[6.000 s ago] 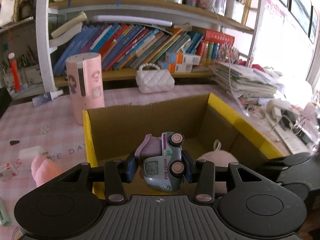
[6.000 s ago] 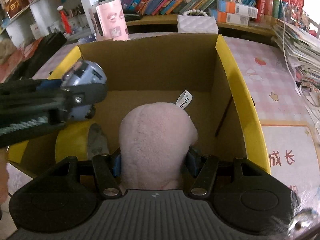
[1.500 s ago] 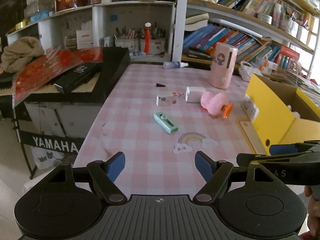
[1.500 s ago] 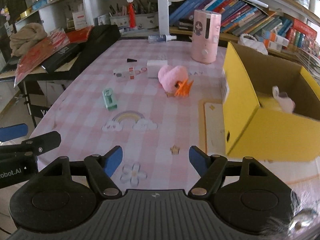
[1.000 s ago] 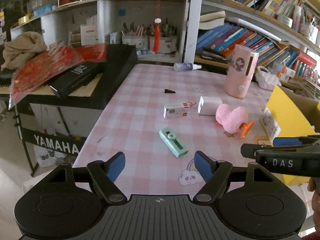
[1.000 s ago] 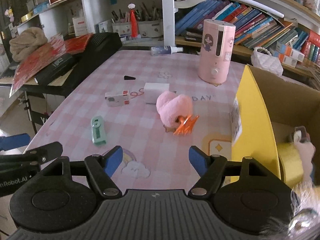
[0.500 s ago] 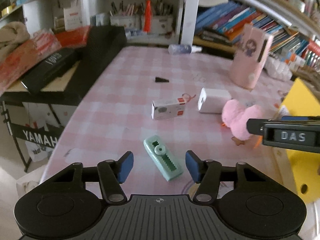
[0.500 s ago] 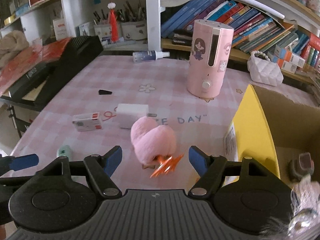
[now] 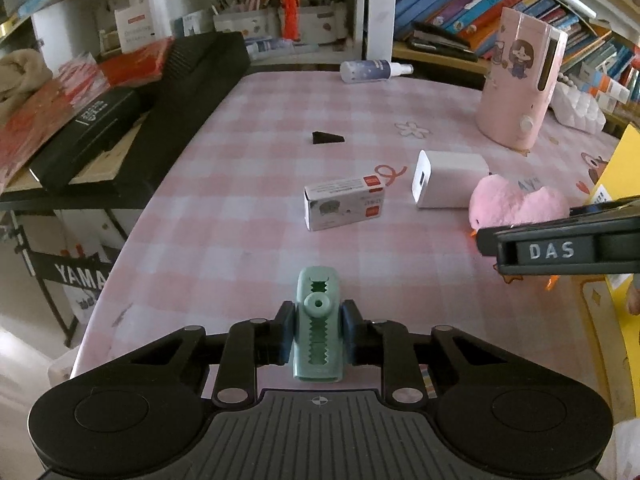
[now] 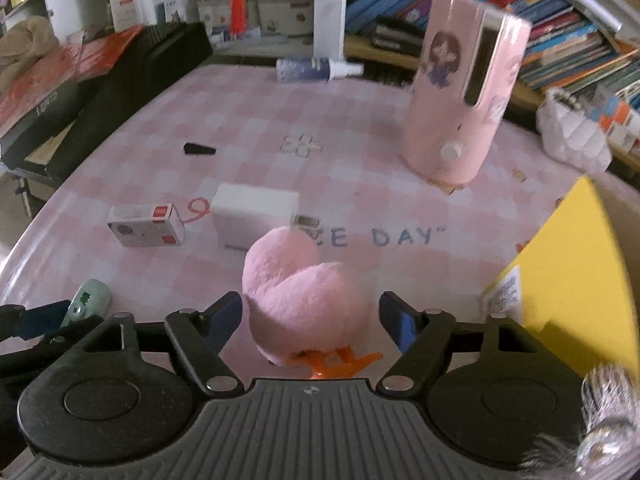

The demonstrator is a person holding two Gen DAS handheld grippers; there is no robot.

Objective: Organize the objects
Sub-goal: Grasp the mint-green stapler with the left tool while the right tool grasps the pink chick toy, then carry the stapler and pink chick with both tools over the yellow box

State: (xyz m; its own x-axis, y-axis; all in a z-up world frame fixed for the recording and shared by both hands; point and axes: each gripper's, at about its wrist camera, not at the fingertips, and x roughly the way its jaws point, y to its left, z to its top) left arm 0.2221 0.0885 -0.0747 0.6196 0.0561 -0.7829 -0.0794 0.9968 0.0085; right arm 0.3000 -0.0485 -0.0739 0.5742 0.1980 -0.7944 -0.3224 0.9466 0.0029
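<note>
Mint-green correction tape dispenser (image 9: 318, 328) clamped between jaws of left gripper (image 9: 317, 334), pads pressing both sides; jaws have just closed on it. Item low over pink checked table (image 9: 248, 184). Pink plush duck (image 10: 302, 300) sits between jaws of right gripper (image 10: 311, 318); jaws have been narrowing, still apart from plush, gap visible each side. Beyond jaws: white charger (image 10: 256, 220), small carton (image 10: 146, 226), pink humidifier (image 10: 460, 104). Yellow box (image 10: 568, 272) right of jaws.

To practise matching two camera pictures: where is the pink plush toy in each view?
Left wrist view: pink plush toy at far right, behind the other tool's arm.
Right wrist view: pink plush toy bottom centre, between the open tongs.
Shared landmark: white charger block just behind it.
</note>
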